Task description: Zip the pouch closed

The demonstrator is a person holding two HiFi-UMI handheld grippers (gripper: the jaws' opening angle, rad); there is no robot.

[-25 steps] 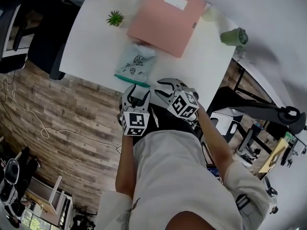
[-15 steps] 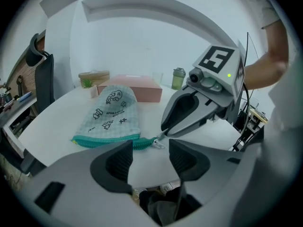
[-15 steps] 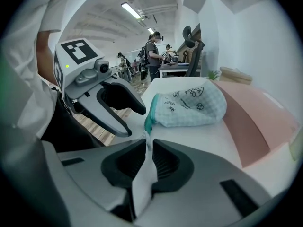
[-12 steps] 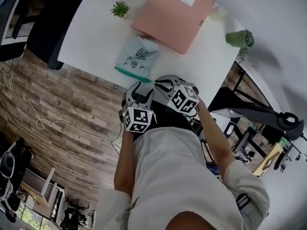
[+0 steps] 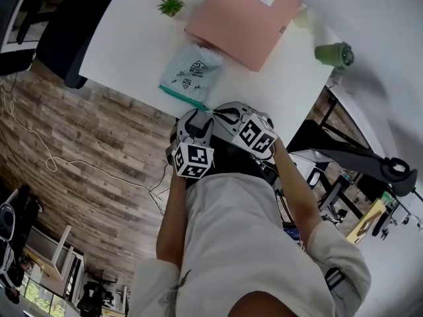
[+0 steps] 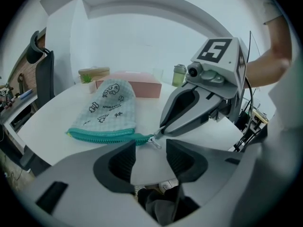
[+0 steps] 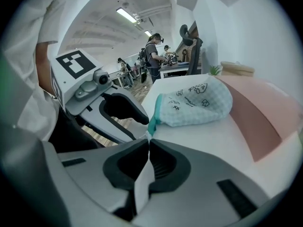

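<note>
One pink folder (image 5: 241,18) just beside pouch (image 5: 192,74)

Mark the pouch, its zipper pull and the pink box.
pouch (image 6: 111,105): left gripper view, on its checked fabric body.
zipper pull (image 6: 154,143): left gripper view, on the small tab at the zip's end.
pink box (image 5: 241,18): head view, on its top face.

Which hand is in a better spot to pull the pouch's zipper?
Right, probably. The right tool is shut at the zipper pull; the left tool is closing with nothing between its jaws, short of the pouch.
</note>
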